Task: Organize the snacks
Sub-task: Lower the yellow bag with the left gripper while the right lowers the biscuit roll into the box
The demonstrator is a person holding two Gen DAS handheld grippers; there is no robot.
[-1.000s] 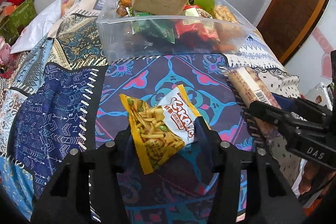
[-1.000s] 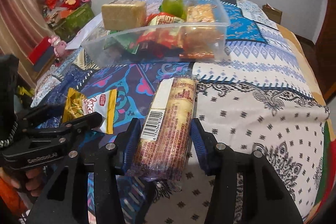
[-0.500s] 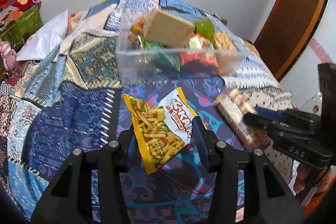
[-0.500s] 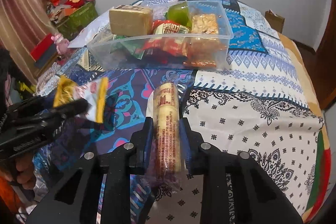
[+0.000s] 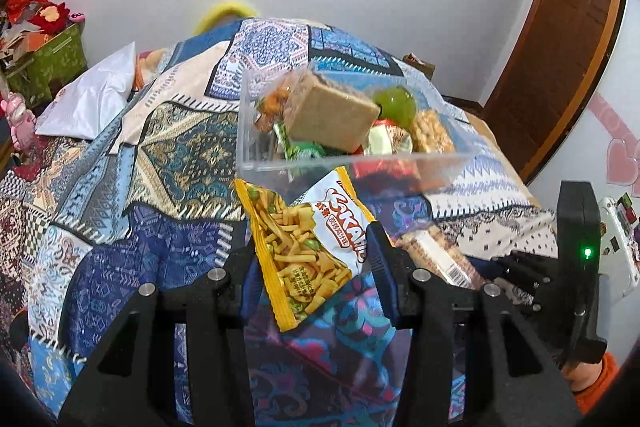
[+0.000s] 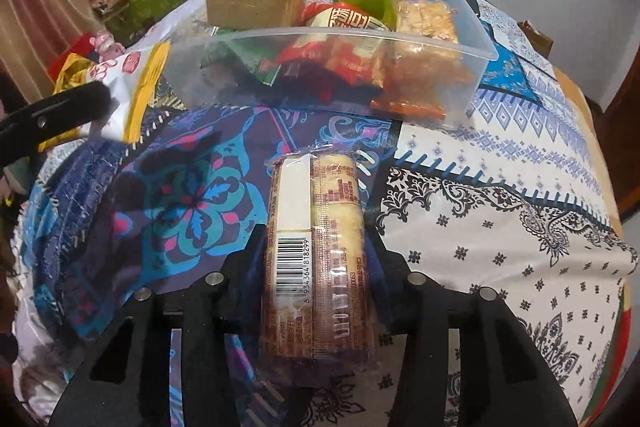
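Observation:
My left gripper (image 5: 312,259) is shut on a yellow and white snack bag (image 5: 304,243) and holds it above the bedspread, just short of the clear plastic bin (image 5: 360,161). My right gripper (image 6: 316,247) is shut on a long cracker sleeve (image 6: 316,259) with a barcode, lifted over the bed in front of the bin (image 6: 460,75). The bin holds a tan block, a green cup and several packets. The snack bag (image 6: 132,83) shows at the left of the right wrist view, and the cracker sleeve (image 5: 436,255) at the right of the left wrist view.
The patchwork bedspread (image 5: 160,155) covers the bed. A white pillow (image 5: 96,99) and a green box (image 5: 52,63) with red toys lie at the far left. A wooden door (image 5: 560,39) stands at the right. A wall lies behind the bed.
Both grippers rose off the bed with their snacks and moved toward the bin. The right gripper, open around the sleeve a second ago, has shut on it.

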